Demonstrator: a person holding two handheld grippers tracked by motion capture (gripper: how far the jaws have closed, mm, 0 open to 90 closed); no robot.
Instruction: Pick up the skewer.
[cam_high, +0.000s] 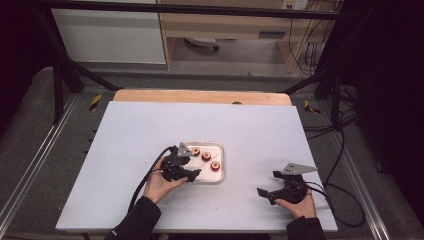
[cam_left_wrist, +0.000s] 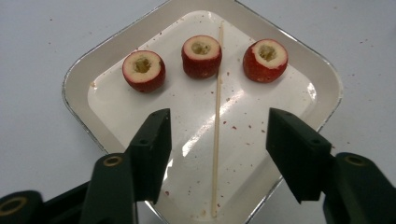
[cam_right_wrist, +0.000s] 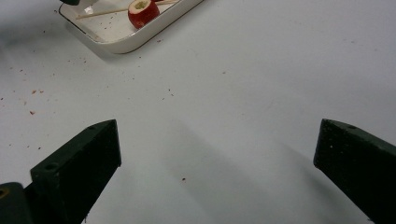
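Observation:
A shallow white tray (cam_left_wrist: 84, 70) holds three red cored fruit pieces (cam_left_wrist: 143, 71) (cam_left_wrist: 201, 56) (cam_left_wrist: 265, 59) in a row, and a thin wooden skewer (cam_left_wrist: 217, 70) lies flat across its floor. My left gripper (cam_left_wrist: 219, 119) hovers low over the tray's near part, its jaws apart on either side of the skewer and touching nothing. In the high view the left gripper (cam_high: 192, 172) sits at the tray's (cam_high: 220, 147) left front corner. My right gripper (cam_high: 267, 182) rests to the right over bare table, jaws wide open (cam_right_wrist: 218, 133) and empty.
The table top (cam_high: 150, 130) is white, with small red crumbs near the tray. The tray's corner (cam_right_wrist: 116, 44) with one fruit piece (cam_right_wrist: 141, 11) lies far off from the right gripper. A wooden board edge (cam_high: 200, 96) runs along the back.

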